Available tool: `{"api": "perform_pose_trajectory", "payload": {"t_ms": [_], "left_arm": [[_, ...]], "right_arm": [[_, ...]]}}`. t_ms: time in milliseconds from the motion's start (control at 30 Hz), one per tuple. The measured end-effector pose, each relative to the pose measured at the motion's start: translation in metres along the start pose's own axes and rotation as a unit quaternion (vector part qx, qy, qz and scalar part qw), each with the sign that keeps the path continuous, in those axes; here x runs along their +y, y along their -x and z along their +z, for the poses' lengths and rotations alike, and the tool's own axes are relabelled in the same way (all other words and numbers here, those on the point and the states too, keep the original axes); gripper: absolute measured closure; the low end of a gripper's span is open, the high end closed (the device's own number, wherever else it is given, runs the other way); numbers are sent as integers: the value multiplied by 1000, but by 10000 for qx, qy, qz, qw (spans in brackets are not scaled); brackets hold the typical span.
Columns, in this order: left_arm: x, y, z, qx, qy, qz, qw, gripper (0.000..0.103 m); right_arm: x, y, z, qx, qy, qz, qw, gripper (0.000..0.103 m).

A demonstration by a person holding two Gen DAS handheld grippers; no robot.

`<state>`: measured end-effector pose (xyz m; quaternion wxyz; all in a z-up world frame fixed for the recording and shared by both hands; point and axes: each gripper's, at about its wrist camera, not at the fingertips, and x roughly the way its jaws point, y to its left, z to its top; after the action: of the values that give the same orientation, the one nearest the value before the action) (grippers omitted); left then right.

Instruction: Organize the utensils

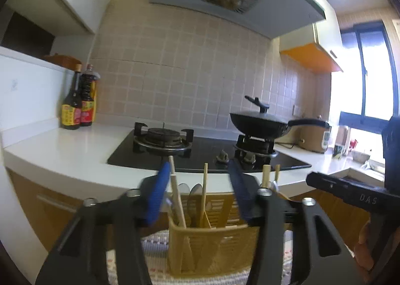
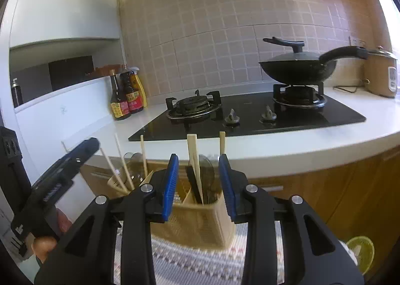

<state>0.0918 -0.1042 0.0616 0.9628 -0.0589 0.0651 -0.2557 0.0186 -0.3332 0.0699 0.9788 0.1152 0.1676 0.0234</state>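
Note:
A tan plastic utensil holder (image 1: 207, 247) stands on a patterned cloth, with chopsticks (image 1: 178, 200) and spoons (image 1: 193, 197) upright in its compartments. My left gripper (image 1: 200, 180) is open and empty, its blue pads on either side of the holder's top. In the right wrist view the same holder (image 2: 197, 222) holds chopsticks (image 2: 193, 157), a dark utensil and a spoon. My right gripper (image 2: 198, 172) is open and empty just above the holder. Each gripper's body shows in the other's view.
A white counter (image 1: 75, 150) carries a black gas hob (image 1: 205, 150), a lidded black wok (image 1: 260, 124) on the right burner, sauce bottles (image 1: 77, 107) at left and a rice cooker (image 1: 315, 139) at right. A green-rimmed dish (image 2: 360, 252) sits at lower right.

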Motion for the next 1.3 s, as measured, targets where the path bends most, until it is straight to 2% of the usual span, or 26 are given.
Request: {"api": "perform_pose_trajectory", "payload": {"t_ms": [33, 67, 100, 200, 367, 500, 567, 600, 667, 833, 900, 1000, 1100, 1300], "left_arm": [[0, 7, 0, -1, 11, -2, 10000, 48], [-1, 17, 0, 4, 22, -5, 10000, 47], [-2, 26, 0, 5, 34, -7, 10000, 45], [-8, 51, -4, 6, 21, -17, 10000, 38], [-22, 80, -15, 68, -134, 7, 9999, 34], [-31, 99, -30, 64, -215, 143, 9996, 24], [-33, 103, -38, 78, -223, 294, 9993, 18], [-35, 104, -45, 122, -242, 492, 9984, 17], [-35, 107, -58, 180, -200, 735, 9969, 17], [-34, 115, -83, 113, -106, 1095, 9939, 14], [-42, 117, -92, -15, -400, 1412, 9892, 13], [-45, 116, -97, -19, -490, 1375, 9893, 11], [-45, 114, -100, -9, -632, 1391, 9883, 10], [-41, 113, -101, 20, -571, 1479, 9874, 8]], "right_arm": [[0, 6, -3, 18, -33, -11, 10000, 59], [0, 12, -6, 30, -65, -30, 10000, 47], [1, 20, -12, 20, -77, -44, 10000, 45], [7, 34, -24, 98, -35, -160, 9998, 45], [17, 49, -42, 209, -37, -268, 9994, 45], [30, 60, -60, 197, 171, -426, 9988, 37], [35, 64, -71, 114, 282, -656, 9974, 36], [37, 65, -80, 32, 353, -874, 9955, 35], [37, 66, -93, -65, 417, -1201, 9919, 27], [28, 67, -118, -264, 463, -1707, 9839, 22], [22, 68, -121, -394, 326, -1556, 9865, 22], [17, 71, -120, -464, 293, -1483, 9874, 22], [15, 68, -120, -357, 278, -1439, 9886, 22], [27, 73, -123, -491, 535, -1482, 9863, 22]]}}
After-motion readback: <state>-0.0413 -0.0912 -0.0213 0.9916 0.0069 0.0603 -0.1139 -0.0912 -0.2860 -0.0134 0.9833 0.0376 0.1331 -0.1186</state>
